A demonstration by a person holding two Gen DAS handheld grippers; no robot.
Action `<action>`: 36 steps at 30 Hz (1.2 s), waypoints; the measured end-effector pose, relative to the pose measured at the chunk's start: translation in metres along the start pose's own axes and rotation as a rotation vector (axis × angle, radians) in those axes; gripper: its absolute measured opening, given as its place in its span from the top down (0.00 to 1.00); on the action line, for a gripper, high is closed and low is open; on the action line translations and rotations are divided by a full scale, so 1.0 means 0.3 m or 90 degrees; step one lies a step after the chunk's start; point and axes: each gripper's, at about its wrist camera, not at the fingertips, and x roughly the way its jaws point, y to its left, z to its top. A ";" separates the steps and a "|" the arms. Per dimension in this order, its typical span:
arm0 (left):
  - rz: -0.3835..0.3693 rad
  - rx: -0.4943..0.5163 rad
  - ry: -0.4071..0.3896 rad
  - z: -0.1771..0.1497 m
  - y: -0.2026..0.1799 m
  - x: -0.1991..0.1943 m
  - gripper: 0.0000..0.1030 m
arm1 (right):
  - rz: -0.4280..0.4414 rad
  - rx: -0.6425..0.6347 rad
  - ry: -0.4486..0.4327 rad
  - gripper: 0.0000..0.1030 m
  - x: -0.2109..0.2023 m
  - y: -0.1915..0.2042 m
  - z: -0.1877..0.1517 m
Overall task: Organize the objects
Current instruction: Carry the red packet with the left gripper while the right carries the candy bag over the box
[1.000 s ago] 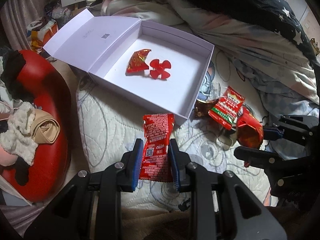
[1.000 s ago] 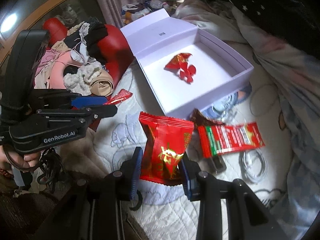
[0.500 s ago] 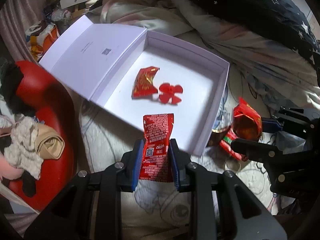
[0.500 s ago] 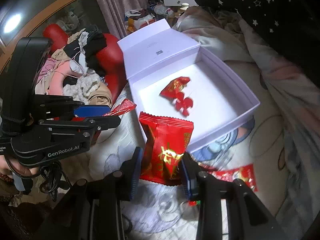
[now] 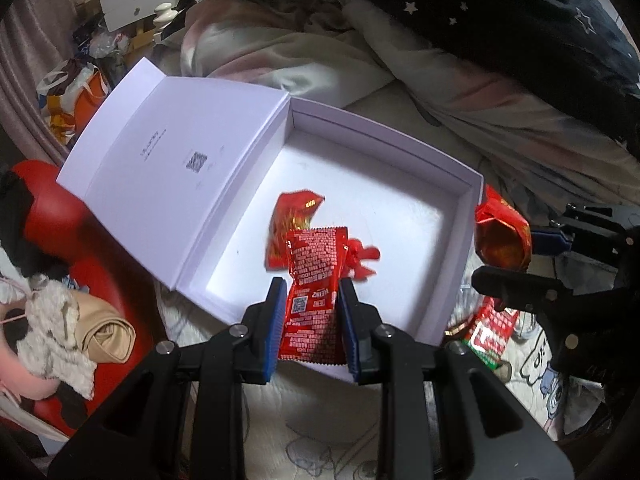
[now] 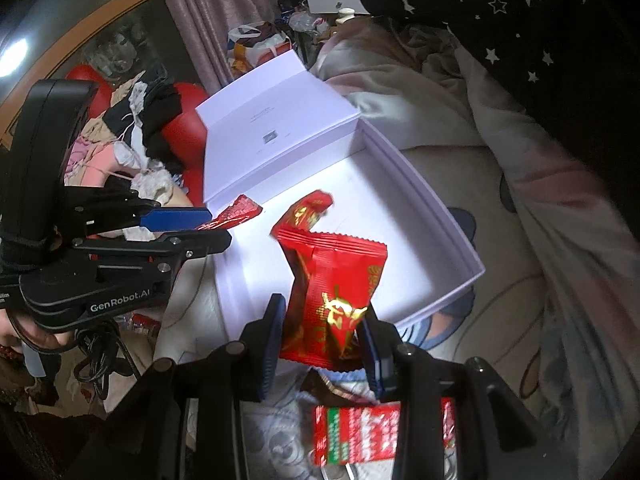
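An open white box [image 5: 452, 168] lies on the bed with its lid [image 5: 168, 168] folded out to the left. Inside it lie a red foil packet [image 5: 292, 212] and a small red flower-shaped piece [image 5: 362, 258]. My left gripper [image 5: 312, 316] is shut on a red sauce packet [image 5: 312, 276] and holds it over the box's near edge. My right gripper [image 6: 324, 344] is shut on a red and gold snack packet [image 6: 340, 292] above the box's [image 6: 440, 216] near right corner. The snack packet also shows in the left wrist view [image 5: 502, 236].
A red and green packet [image 6: 360, 432] lies on the quilted bed below my right gripper, also visible in the left wrist view [image 5: 490, 332]. A red chair with piled clothes [image 5: 60, 280] stands left. Rumpled bedding and a dark star blanket [image 5: 500, 20] lie behind the box.
Both grippers have moved forward with their packets, from over the bed to over the open box. The box looks nearer and larger in both views.
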 end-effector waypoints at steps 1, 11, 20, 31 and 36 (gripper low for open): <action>0.001 0.001 0.001 0.014 0.001 0.008 0.76 | -0.001 0.001 0.000 0.66 0.006 -0.011 0.013; 0.012 0.013 0.010 0.105 0.010 0.099 0.76 | -0.004 0.022 -0.008 0.66 0.078 -0.088 0.108; 0.019 0.029 0.031 0.142 0.005 0.208 0.76 | -0.022 0.028 -0.007 0.66 0.140 -0.118 0.139; 0.020 0.020 0.055 0.141 0.035 0.295 0.76 | -0.038 0.036 0.016 0.66 0.231 -0.142 0.142; 0.020 0.015 0.064 0.126 0.047 0.323 0.76 | -0.043 0.037 0.030 0.66 0.275 -0.142 0.139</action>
